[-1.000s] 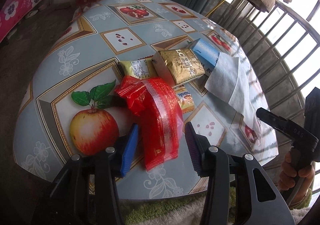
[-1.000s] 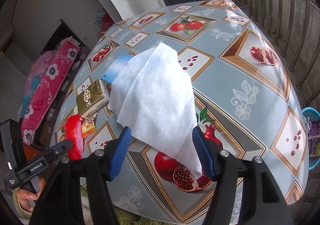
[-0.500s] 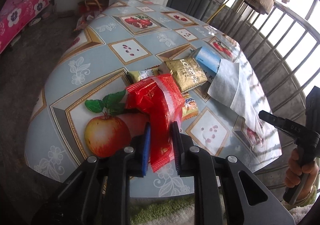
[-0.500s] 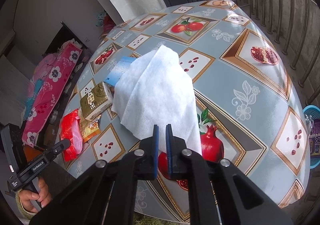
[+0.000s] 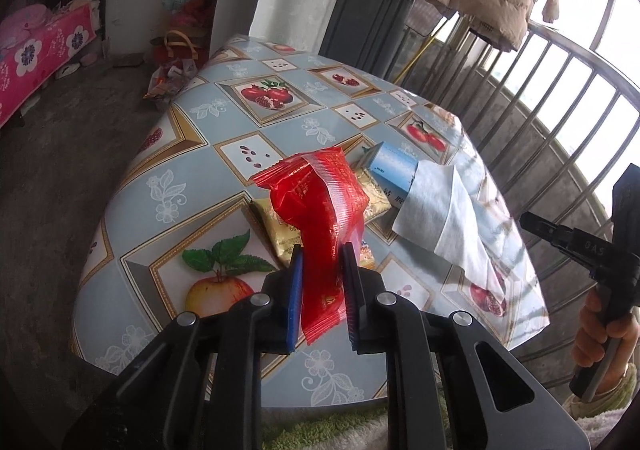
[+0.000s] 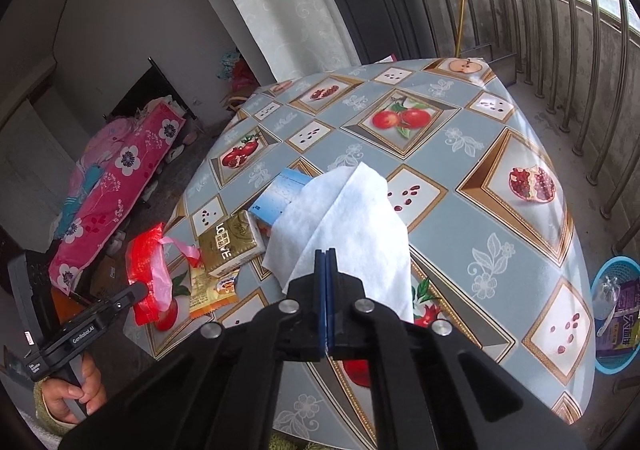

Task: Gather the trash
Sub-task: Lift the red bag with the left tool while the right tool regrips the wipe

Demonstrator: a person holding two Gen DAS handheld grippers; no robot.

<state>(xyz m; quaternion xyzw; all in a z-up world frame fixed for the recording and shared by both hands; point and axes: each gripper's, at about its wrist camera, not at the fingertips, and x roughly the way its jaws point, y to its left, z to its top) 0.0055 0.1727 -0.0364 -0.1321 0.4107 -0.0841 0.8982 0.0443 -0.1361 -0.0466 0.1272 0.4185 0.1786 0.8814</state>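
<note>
Far half of the fruit-patterned counter (image 6: 500,242) lies bare. Left tool (image 5: 320,290) clamps the crinkled red plastic wrapper (image 5: 320,201), lifted; right tool (image 6: 326,302) pinches the white tissue sheet (image 6: 352,217), both angled downward.

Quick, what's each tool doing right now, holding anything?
Left tool: closed on the crinkly red plastic wrapper.
Right tool: shut on the edge of the white paper wipe.

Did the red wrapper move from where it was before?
Yes. The red wrapper has lifted off the table, rising away from the printed apple, held in the left gripper.
</note>
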